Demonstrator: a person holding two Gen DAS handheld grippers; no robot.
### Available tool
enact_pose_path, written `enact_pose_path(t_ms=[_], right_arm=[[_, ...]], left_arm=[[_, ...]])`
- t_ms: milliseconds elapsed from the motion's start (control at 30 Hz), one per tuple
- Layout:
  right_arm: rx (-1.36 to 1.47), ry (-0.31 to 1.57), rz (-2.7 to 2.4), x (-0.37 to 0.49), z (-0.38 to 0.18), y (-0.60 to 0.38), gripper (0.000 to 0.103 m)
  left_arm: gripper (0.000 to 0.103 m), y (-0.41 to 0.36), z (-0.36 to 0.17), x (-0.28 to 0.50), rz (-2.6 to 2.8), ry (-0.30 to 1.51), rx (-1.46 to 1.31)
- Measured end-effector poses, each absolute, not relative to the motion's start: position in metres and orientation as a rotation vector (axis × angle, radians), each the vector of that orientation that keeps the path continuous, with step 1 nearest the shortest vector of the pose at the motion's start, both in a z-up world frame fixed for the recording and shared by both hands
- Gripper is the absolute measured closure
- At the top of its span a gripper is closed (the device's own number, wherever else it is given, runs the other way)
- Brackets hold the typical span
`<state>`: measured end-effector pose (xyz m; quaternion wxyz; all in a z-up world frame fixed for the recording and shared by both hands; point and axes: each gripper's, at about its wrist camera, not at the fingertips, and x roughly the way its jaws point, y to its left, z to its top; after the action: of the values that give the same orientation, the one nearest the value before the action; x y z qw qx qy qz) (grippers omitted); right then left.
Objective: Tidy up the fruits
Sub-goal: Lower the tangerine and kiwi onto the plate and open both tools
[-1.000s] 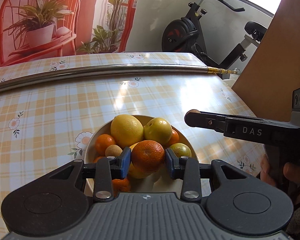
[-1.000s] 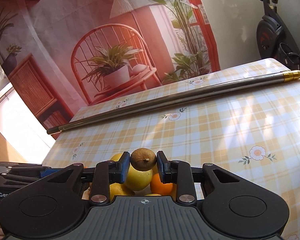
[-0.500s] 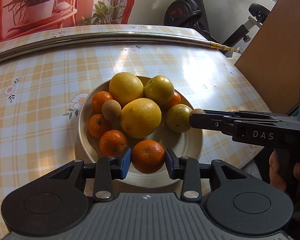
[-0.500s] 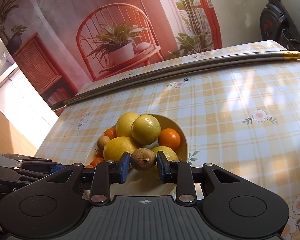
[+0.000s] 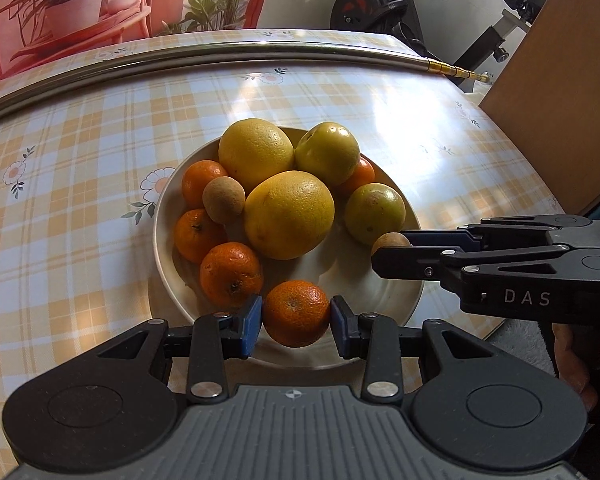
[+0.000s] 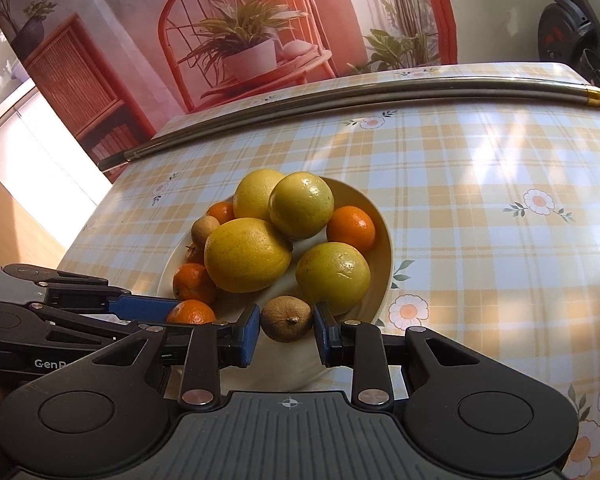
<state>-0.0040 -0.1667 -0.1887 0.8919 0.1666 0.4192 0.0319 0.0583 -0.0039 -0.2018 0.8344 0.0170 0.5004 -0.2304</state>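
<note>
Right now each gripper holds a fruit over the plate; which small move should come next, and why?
Probably lower both a little, then open. The left gripper holds a tangerine over the plate, the right gripper a brown fruit.

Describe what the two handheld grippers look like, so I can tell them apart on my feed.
Both are black plastic with a ribbed grey top plate, silver pivot rivets and blue finger pads. The left gripper has "Gen" lettering on its side; the right gripper has "DAS" in pale letters. No cables or sleeves show.
</note>
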Motion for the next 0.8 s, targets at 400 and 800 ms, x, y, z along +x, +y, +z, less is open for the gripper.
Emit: enact_pose_path(t_ms=[400,800], right_arm=[[0.352,0.910,0.074,0.0039,-0.1982,-0.1678,0.075],[0.346,0.918,0.074,0.0057,-0.1985,-0.1674,0.074]], left_arm=[[0.064,-0.0041,-0.2097,0.0616,-0.484,1.089,0.033],[0.064,-0.0042,-0.2098,0.0619,-0.473,1.090,0.042]])
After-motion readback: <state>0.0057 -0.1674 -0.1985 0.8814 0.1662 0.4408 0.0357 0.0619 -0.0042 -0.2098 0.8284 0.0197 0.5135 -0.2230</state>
